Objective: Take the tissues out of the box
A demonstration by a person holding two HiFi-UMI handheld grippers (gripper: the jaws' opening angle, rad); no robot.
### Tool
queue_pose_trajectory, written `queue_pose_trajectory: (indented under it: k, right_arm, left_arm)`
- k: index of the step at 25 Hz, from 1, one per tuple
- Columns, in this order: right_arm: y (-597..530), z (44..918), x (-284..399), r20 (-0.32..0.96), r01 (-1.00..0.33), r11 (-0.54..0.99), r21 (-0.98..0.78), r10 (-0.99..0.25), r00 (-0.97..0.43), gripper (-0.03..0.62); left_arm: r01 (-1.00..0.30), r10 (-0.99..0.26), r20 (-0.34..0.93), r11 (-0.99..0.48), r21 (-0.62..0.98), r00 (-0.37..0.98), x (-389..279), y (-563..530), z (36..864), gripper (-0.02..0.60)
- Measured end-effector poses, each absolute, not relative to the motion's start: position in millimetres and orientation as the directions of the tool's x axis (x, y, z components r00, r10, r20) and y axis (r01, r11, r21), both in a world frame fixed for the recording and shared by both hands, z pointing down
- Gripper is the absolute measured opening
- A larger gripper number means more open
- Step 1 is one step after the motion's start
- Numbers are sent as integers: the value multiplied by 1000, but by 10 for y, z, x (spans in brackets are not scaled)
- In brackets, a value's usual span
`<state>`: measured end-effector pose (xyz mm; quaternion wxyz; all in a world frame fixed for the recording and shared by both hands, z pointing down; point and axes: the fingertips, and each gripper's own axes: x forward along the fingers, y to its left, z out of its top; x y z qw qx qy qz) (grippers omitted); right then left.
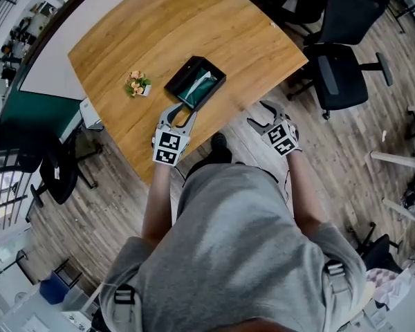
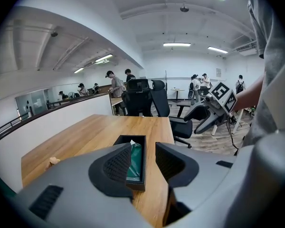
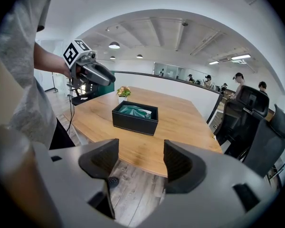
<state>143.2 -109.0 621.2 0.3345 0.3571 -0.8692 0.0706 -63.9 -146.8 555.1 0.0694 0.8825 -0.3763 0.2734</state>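
A black open-topped box stands on the wooden table, with a green tissue pack inside it. My left gripper is open just short of the box's near end. In the left gripper view the box and the pack show beyond the gap between the jaws, with nothing between the pads. My right gripper hangs open and empty over the floor, off the table's edge to the right of the box. In the right gripper view the box lies well ahead of the right gripper.
A small potted flower stands on the table left of the box. Black office chairs stand beyond the table's right edge, another chair at the left. The person's legs are close to the table's near edge. People stand far off across the room.
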Motion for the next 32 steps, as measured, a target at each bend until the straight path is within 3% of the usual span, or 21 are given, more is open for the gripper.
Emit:
queue_pose_trajectory:
  k: [20,32]
  right_arm:
    - [-1807,6228,1190,629,-727,677,113,-615,-476,305]
    - [-2114,6425,1142,640,-691,718,82,-569,-516,307]
  left_arm:
    - [-616,-506,615,-787,-41,605,-647,-2004,6103,175]
    - [-626,-475,667,-780,-17,574,-638,-2164,6388,200]
